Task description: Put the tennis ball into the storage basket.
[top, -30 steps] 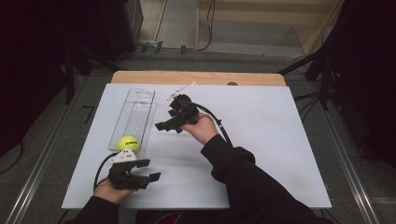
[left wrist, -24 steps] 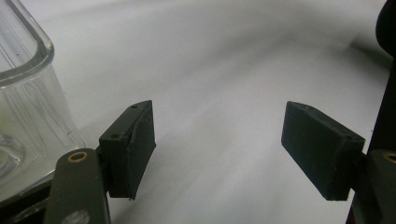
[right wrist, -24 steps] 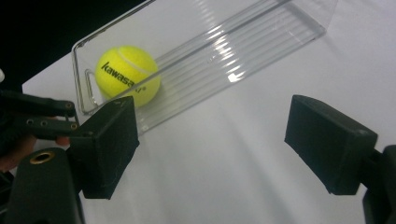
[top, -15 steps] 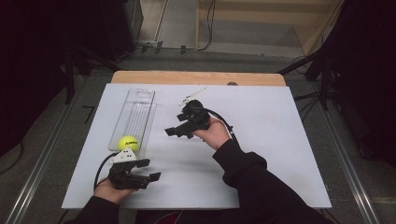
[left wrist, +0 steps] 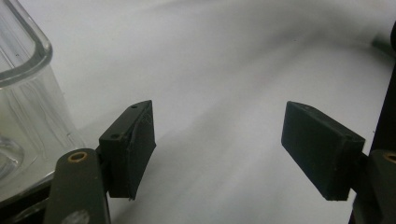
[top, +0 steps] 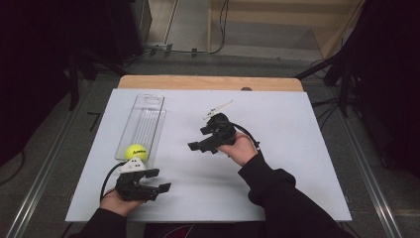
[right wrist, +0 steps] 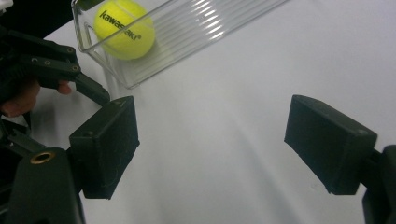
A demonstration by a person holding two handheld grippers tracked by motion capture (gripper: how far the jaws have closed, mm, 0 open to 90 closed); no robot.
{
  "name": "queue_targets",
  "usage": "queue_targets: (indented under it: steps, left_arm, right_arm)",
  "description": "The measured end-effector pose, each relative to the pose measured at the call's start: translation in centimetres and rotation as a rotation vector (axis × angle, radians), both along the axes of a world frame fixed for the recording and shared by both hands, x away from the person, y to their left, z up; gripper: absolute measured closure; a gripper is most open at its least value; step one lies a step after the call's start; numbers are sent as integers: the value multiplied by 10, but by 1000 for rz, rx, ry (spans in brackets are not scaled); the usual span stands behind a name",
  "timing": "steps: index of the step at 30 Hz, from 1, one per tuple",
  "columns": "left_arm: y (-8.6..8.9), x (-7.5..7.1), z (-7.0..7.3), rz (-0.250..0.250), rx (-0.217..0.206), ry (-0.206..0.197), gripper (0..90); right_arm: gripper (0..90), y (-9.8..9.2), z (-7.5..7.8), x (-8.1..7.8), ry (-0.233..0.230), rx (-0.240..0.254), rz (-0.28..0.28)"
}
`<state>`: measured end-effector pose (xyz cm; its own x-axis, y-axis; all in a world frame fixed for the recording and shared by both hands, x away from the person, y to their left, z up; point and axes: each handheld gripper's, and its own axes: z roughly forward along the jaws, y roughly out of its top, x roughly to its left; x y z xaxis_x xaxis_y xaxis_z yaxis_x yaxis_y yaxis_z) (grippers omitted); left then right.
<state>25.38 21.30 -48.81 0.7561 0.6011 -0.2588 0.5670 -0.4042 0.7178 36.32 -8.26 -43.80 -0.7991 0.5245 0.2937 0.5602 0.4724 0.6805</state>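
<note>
A yellow tennis ball lies in the near end of a long clear plastic tray on the white table. Just in front of the tray, near the table's front left edge, my left gripper is open with bare table between its jaws. The tray's rounded corner stands to its left. My right gripper hovers over the middle of the table, to the right of the tray. It points toward the ball, open and with nothing between its jaws. The right gripper view also shows the left gripper.
The white tabletop stretches wide to the right of my right hand. A wooden strip runs along the far edge. Cables and stand legs lie on the floor beyond the table and at both sides.
My right gripper has moved right and a little toward the person, away from the tray. Its jaws stay equally apart. The left gripper, ball and tray have not moved.
</note>
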Motion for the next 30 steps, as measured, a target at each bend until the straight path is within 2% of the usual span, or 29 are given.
queue_targets:
  steps: [9, 17, 23, 30]
  left_arm:
    - [0, 0, 0, 2, -2, -3, 263]
    - [0, 0, 0, -5, 2, 0, 263]
    - [0, 0, 0, -6, 0, -2, 263]
    - [0, 0, 1, -5, 1, -1, 264]
  right_arm:
    - [156, -14, -2, -11, -20, 18, -8]
    - [156, -30, -8, -18, -18, 19, -33]
    - [156, -45, -9, -24, -22, 44, -56]
    - [156, -58, -11, -30, -21, 50, -76]
